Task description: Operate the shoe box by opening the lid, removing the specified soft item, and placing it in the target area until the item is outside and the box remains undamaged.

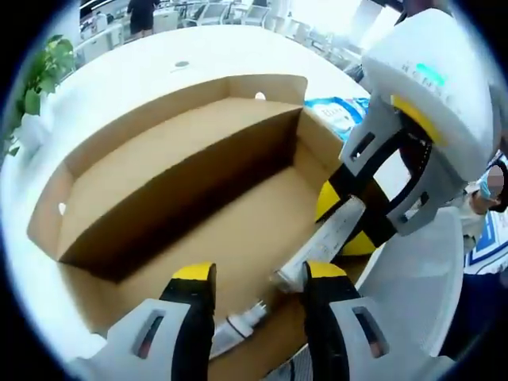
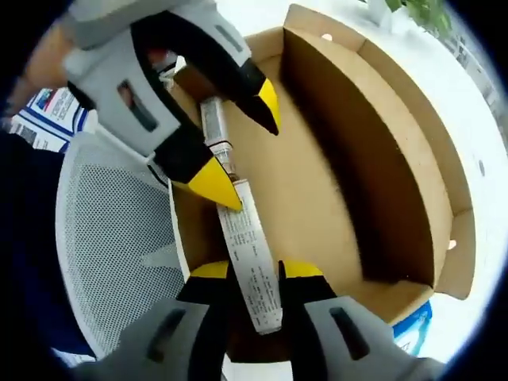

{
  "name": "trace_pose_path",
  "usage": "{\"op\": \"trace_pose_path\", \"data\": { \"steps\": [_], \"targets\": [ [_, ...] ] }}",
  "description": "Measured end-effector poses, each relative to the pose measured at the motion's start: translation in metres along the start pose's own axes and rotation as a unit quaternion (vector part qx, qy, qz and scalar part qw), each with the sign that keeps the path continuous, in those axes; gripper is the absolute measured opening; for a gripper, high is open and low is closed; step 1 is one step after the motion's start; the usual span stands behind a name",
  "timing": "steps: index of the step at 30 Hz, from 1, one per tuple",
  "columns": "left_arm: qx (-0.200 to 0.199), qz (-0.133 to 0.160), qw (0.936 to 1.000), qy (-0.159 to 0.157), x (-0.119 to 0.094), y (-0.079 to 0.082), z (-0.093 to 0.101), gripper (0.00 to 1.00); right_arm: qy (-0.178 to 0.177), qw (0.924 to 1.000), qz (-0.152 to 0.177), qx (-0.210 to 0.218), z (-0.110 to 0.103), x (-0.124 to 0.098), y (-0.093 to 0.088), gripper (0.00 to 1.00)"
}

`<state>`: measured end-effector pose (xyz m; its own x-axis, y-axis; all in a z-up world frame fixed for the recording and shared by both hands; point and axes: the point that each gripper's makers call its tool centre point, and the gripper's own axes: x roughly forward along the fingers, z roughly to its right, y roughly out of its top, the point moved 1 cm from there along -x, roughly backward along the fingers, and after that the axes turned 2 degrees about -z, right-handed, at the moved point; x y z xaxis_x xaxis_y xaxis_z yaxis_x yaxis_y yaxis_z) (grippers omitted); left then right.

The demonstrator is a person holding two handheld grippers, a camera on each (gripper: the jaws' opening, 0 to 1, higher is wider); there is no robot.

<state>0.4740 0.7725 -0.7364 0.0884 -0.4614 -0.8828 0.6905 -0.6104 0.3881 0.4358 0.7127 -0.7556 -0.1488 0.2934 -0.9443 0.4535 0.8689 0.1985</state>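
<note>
The brown cardboard shoe box (image 1: 182, 167) stands on a white table with its lid folded up and back. A white printed soft tube (image 1: 329, 234) hangs tilted over the box's near corner. My right gripper (image 2: 255, 271) is shut on the tube's flat end (image 2: 250, 262); in the left gripper view it (image 1: 345, 222) comes in from the right. My left gripper (image 1: 260, 274) is open, its yellow-tipped jaws on either side of the tube's cap end (image 1: 238, 321). In the right gripper view the left gripper (image 2: 238, 143) straddles the tube from the upper left.
A blue and white packet (image 1: 341, 111) lies on the table beside the box. A white mesh chair (image 2: 111, 254) stands close to the box's near side. A green plant (image 1: 40, 79) sits at the table's far edge. Blue and white papers (image 2: 48, 111) lie beyond the chair.
</note>
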Motion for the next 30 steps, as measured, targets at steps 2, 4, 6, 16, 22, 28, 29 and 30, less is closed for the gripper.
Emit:
{"op": "trace_pose_path", "data": {
  "steps": [2,4,6,16,22,28,29,30],
  "targets": [
    [-0.002,0.003,1.0000,0.000,0.000,-0.001,0.000,0.43,-0.001,1.0000,-0.003,-0.008,0.000,0.002,0.000,0.22],
    [-0.005,0.005,1.0000,0.000,-0.001,-0.001,-0.001,0.42,0.000,0.9997,-0.002,-0.026,-0.001,0.002,0.001,0.21],
    [-0.004,0.007,1.0000,0.002,-0.003,-0.003,-0.002,0.41,0.000,0.9995,0.001,-0.032,0.000,0.003,0.001,0.20],
    [0.015,0.079,0.9967,-0.010,-0.019,-0.010,0.003,0.40,0.004,0.9980,0.026,-0.057,-0.001,-0.003,-0.002,0.15],
    [0.046,0.129,0.9905,-0.018,-0.033,-0.011,0.021,0.39,-0.009,0.9968,0.032,-0.073,0.000,-0.016,0.005,0.15],
    [0.080,0.177,0.9805,-0.029,-0.048,-0.015,0.043,0.40,-0.027,0.9950,0.044,-0.085,0.000,-0.036,0.013,0.15],
    [0.084,0.183,0.9790,-0.030,-0.049,-0.017,0.045,0.40,-0.029,0.9947,0.046,-0.088,-0.001,-0.039,0.014,0.15],
    [0.086,0.187,0.9781,-0.029,-0.051,-0.020,0.047,0.40,-0.032,0.9944,0.047,-0.090,-0.001,-0.043,0.014,0.15]
  ]
}}
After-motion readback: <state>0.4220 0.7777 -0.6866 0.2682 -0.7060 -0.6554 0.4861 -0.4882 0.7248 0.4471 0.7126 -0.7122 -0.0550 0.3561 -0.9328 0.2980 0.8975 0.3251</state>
